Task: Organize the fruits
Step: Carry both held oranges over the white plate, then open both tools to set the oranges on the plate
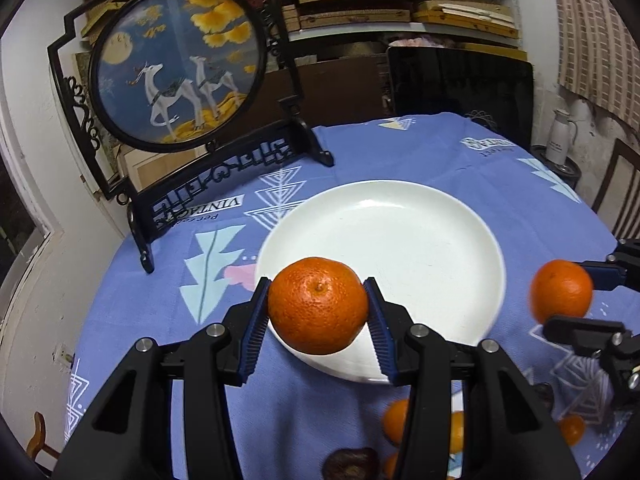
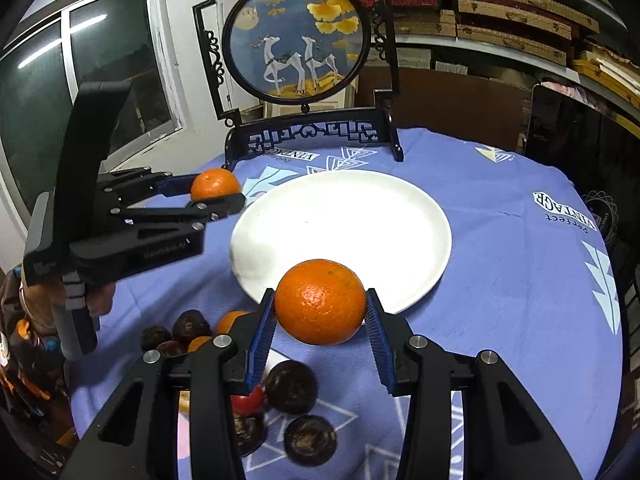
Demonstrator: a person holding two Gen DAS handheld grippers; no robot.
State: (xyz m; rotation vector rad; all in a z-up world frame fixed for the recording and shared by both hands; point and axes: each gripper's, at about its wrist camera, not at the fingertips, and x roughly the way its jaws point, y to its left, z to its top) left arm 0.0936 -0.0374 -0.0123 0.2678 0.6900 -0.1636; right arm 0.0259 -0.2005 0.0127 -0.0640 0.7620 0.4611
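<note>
My left gripper [image 1: 318,308] is shut on an orange tangerine [image 1: 318,305] and holds it above the near rim of a bare white plate [image 1: 408,248]. My right gripper [image 2: 320,306] is shut on a second tangerine [image 2: 320,302], also above the near rim of the plate [image 2: 344,220]. The left gripper [image 2: 218,192] with its tangerine [image 2: 214,184] shows at the plate's left in the right wrist view. The right gripper [image 1: 568,300] with its tangerine [image 1: 560,292] shows at the plate's right in the left wrist view.
Several loose tangerines [image 2: 230,320] and dark brown round fruits [image 2: 292,386] lie on the blue tablecloth [image 2: 500,280] near me. A black-framed round deer screen [image 2: 298,40] stands at the table's far edge. A dark panel [image 1: 460,88] stands at the back right.
</note>
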